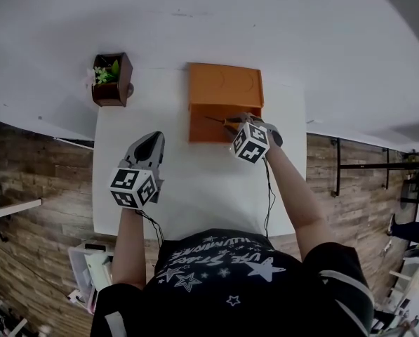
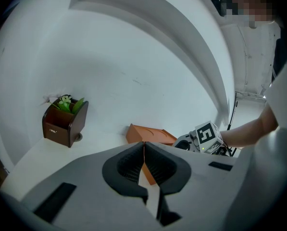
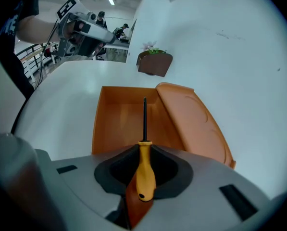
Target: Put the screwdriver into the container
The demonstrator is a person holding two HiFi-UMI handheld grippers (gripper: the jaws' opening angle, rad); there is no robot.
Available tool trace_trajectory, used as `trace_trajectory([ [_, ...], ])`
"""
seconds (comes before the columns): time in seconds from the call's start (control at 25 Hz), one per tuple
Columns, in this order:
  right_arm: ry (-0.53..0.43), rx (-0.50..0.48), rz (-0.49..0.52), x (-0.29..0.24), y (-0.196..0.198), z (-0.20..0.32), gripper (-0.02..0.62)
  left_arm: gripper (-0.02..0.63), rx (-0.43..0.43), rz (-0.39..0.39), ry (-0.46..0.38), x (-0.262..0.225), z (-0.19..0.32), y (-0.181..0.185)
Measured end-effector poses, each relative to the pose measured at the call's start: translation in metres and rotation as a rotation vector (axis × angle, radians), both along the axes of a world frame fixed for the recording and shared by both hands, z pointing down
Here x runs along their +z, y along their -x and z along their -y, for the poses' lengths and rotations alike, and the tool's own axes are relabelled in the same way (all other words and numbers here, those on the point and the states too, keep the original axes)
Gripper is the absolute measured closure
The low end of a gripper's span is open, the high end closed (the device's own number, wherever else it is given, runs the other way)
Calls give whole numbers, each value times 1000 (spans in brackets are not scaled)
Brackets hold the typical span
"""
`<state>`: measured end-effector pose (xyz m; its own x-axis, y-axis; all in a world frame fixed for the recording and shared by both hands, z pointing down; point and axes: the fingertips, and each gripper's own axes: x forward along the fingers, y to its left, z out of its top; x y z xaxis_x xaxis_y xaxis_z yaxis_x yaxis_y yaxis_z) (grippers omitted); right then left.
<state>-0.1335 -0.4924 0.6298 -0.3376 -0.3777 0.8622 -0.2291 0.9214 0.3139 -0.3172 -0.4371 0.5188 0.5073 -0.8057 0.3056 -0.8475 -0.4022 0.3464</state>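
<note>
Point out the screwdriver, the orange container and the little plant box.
screwdriver (image 3: pixel 144 167): right gripper view, on its yellow handle.
orange container (image 3: pixel 120 121): right gripper view, on its bare inner floor.
plant box (image 1: pixel 112 93): head view, on its brown side.

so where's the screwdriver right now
Right gripper view: the screwdriver is clamped in the right gripper, shaft pointing over the open orange container.
</note>
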Motion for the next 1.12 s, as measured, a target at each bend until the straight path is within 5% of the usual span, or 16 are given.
trace_trajectory([
  [0.48,8,-15,-36,16,6,11,502,584,9,3,32,11,0,-3],
  [1.12,54,74,57,14,3,11,502,584,-2,7,34,8,-6,-7],
])
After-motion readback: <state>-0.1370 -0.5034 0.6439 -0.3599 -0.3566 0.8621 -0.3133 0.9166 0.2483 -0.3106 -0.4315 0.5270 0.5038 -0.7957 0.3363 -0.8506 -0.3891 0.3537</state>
